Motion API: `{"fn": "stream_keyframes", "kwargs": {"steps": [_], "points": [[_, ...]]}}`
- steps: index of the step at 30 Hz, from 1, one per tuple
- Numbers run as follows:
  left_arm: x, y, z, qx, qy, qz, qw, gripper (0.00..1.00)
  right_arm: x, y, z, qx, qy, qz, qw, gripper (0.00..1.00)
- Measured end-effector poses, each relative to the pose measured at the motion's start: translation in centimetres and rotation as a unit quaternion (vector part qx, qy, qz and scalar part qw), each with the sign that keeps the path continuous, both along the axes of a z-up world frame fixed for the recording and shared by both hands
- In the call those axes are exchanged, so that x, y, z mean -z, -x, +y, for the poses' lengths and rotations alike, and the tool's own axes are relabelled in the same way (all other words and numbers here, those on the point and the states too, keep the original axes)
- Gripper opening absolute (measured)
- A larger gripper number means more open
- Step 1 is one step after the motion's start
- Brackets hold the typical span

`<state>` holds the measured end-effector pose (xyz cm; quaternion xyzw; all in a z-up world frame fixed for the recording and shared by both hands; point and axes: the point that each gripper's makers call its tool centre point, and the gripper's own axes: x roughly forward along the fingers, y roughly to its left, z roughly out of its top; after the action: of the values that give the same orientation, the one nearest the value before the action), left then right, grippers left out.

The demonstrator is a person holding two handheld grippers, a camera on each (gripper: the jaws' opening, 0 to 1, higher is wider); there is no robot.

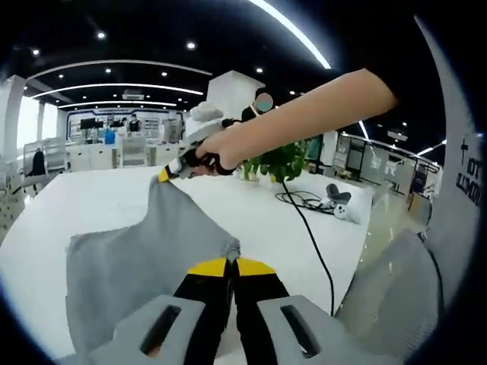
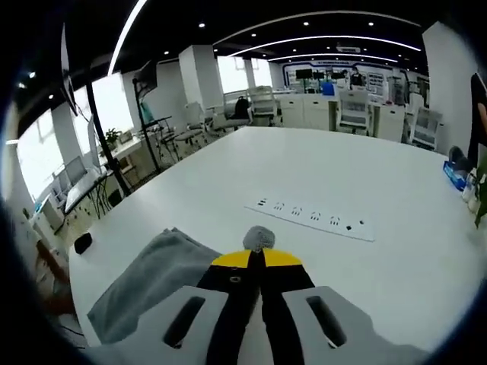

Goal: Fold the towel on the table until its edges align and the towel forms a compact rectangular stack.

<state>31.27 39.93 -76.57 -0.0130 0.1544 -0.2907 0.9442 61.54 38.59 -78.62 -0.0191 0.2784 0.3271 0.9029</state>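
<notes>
Mid-fold: my left tool (image 1: 230, 266) and right tool (image 2: 257, 258) each pinch a towel (image 1: 137, 258) corner, jaws closed. Next, carry both corners across the bench (image 2: 319, 175) to the towel's far edge.

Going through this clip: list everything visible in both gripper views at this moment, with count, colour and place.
Grey cloth towel: one, grey, on the table, two corners lifted.
White table: one, white, under the towel.
White power strip: one, white, flat on the table.
Black cable: one, black, trailing across the table.
Green potted plant: one, green, far table edge.
Left gripper: yellow-tipped, shut on a towel corner.
Right gripper: yellow-tipped, shut on a towel corner.
</notes>
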Motion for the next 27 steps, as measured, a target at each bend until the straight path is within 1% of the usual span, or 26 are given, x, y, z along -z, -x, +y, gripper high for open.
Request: {"fn": "stream_keyframes", "kwargs": {"steps": [4,6,9,12,13,15,20,22,24,27], "points": [[-0.1,0.4,2.0,-0.023,0.001,0.003,0.9997,0.02,-0.6,0.4,1.4,-0.007,-0.006,0.0,1.0,0.01],[0.3,0.7,3.2,-0.037,0.004,0.016,0.9992,0.02,-0.8,0.7,2.1,-0.01,-0.01,0.002,0.9999,0.01],[0.6,1.1,5.3,-0.066,0.007,0.026,0.9974,0.02,-0.8,1.0,3.3,-0.013,-0.015,0.005,0.9998,0.01],[0.6,1.4,7.2,-0.092,0.009,0.028,0.9953,0.02,-1.1,1.3,4.5,-0.018,-0.02,0.007,0.9996,0.01],[0.5,1.5,7.4,-0.096,0.01,0.028,0.995,0.02,-1.3,1.2,5.1,-0.02,-0.02,0.007,0.9996,0.01],[0.2,1.6,8.7,-0.112,0.015,0.025,0.9932,0.02,-1.4,1.1,5.9,-0.025,-0.022,0.006,0.9994,0.01],[-0.1,2.0,10.7,-0.133,0.021,0.02,0.9907,0.02,-2.3,1.2,8.3,-0.032,-0.032,0.002,0.999,0.01],[0.0,2.1,11.3,-0.139,0.023,0.02,0.9897,0.02,-2.6,1.9,9.3,-0.037,-0.034,0.001,0.9987,0.01],[0.4,2.3,12.0,-0.146,0.024,0.023,0.9887,0.02,-2.4,1.6,10.1,-0.04,-0.036,0.001,0.9985,0.01],[0.7,2.5,12.7,-0.158,0.029,0.028,0.9866,0.02,-2.2,2.2,11.2,-0.043,-0.038,0.003,0.9984,0.01]]}}
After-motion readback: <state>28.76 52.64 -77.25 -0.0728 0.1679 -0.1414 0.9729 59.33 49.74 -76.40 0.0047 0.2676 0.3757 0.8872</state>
